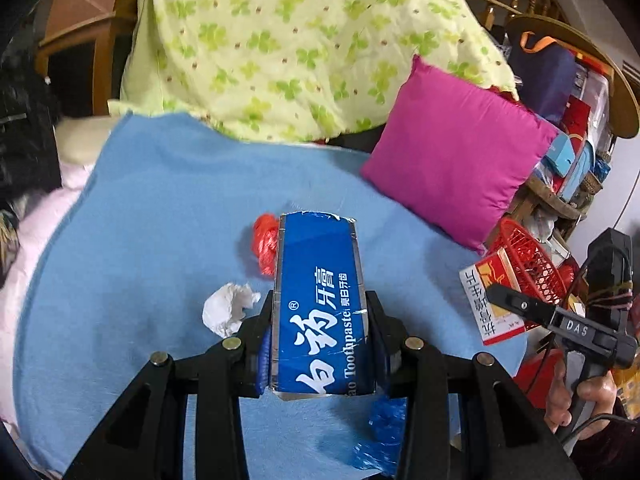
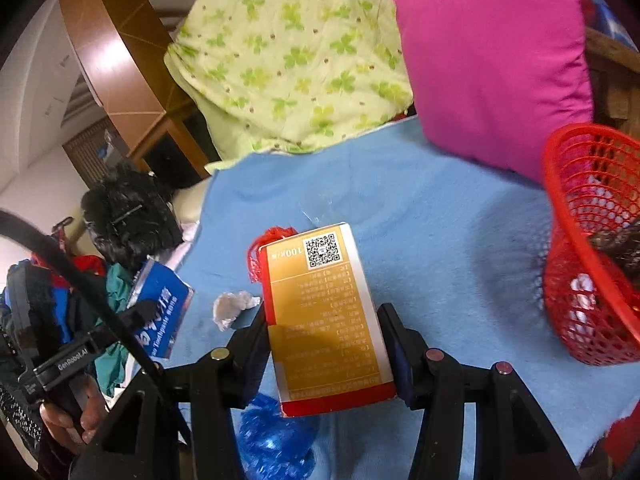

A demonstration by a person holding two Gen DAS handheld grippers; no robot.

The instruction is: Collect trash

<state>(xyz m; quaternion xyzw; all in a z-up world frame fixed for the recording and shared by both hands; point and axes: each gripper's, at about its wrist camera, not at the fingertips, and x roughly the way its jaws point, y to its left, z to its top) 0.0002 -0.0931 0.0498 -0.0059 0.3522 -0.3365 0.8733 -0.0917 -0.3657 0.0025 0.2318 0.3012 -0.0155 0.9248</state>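
Observation:
My left gripper [image 1: 320, 312] is shut on a blue toothpaste box [image 1: 320, 276], held above the blue blanket [image 1: 160, 208]. My right gripper [image 2: 326, 320] is shut on a gold and red carton [image 2: 324, 312]; this gripper [image 1: 496, 292] and its carton [image 1: 486, 304] also show at the right of the left wrist view. On the blanket lie a crumpled white tissue [image 1: 230, 308], a red plastic scrap [image 1: 264, 244] and a crumpled blue plastic bag [image 2: 276, 440]. A red mesh basket [image 2: 592, 280] stands at the right with trash in it.
A magenta pillow [image 1: 456, 152] and a green clover quilt [image 1: 296, 48] lie at the back of the bed. Cluttered shelves [image 1: 572, 120] stand beyond the basket. A dark heap of clothes [image 2: 128, 216] lies at the left. A person's hand [image 1: 576, 396] holds the right gripper's handle.

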